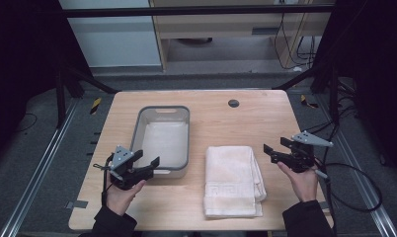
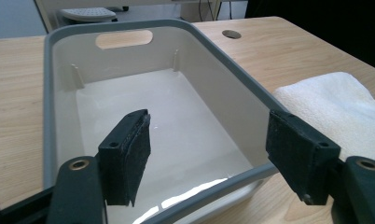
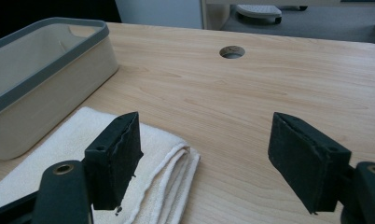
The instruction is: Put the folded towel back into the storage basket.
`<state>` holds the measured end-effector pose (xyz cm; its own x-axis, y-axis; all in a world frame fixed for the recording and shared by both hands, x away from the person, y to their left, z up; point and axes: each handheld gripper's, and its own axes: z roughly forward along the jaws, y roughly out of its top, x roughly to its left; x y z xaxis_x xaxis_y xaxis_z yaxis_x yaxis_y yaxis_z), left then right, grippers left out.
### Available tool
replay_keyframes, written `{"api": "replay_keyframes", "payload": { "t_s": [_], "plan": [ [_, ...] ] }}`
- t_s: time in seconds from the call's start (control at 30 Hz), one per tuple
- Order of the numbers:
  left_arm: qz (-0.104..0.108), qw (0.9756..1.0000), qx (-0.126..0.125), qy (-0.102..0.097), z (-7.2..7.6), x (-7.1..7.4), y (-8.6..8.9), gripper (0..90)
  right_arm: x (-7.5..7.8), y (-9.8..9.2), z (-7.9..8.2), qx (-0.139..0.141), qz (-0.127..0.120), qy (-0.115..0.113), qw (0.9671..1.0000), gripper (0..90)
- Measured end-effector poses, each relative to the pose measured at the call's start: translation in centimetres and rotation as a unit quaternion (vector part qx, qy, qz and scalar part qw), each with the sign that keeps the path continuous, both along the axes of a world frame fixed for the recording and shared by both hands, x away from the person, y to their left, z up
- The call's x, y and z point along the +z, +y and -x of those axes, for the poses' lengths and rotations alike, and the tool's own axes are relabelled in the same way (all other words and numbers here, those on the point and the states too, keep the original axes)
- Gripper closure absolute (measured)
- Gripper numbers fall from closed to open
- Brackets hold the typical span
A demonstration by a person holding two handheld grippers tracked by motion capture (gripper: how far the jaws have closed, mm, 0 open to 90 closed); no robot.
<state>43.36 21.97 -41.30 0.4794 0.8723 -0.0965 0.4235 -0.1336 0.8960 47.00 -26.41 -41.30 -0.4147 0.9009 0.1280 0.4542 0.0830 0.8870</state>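
A person is sitting at a pale wooden table [image 1: 236,123], holding a two-jaw tool in each hand; the left tool [image 1: 146,164] is hovering at the near end of a grey-rimmed plastic tub [image 1: 163,109], its jaws standing wide apart and gripping nothing; in the left gripper view one black pad is hanging over the tub's bare white floor while the other is sitting outside the tub's near right corner, so the jaws are straddling the rim [image 2: 251,84] without pressing on it; the right tool [image 1: 276,152] is hovering just beside the far right corner of a folded cream towel [image 1: 232,180], its jaws likewise spread wide and empty; in the right gripper view the left-hand pad is hanging above the towel's [image 3: 73,154] folded edge and the other above bare wood; the towel is lying flat on the table, just to the right of the tub and close to the near edge, its stacked folds facing the right tool; the tub is standing left of centre, its long side running away from the person, a handle slot [image 2: 124,38] cut in its far wall; a round cable hole [image 1: 233,103] is showing in the table beyond the towel; a black cable [image 1: 354,197] is trailing from the right tool over the table's right edge.
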Motion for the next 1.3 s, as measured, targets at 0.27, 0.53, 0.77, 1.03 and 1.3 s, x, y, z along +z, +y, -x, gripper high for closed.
{"api": "replay_keyframes", "payload": {
  "t_s": [0.27,0.53,0.77,1.03,1.3],
  "plan": [
    [0.0,0.9999,-0.017,0.002,0.1,0.0,-1.6,30.1,0.1,0.7,-0.5,0.009,0.01,0.002,0.9999,25.7],
    [-0.006,0.9993,-0.036,0.005,0.1,-0.1,-3.5,30.6,-0.1,1.0,-0.9,0.01,0.008,0.007,0.9999,25.7],
    [-0.012,0.9983,-0.056,0.007,0.2,-0.4,-5.5,30.7,-0.1,1.1,-1.2,0.008,-0.005,0.009,0.9999,25.4],
    [-0.02,0.9969,-0.075,0.01,0.3,-0.7,-7.3,30.9,0.0,1.9,-1.7,0.013,-0.001,0.008,0.9999,23.6],
    [-0.027,0.9952,-0.094,0.01,0.5,-0.9,-9.1,30.8,-0.1,2.6,-2.2,0.017,0.003,0.011,0.9998,23.0]
  ]
}}
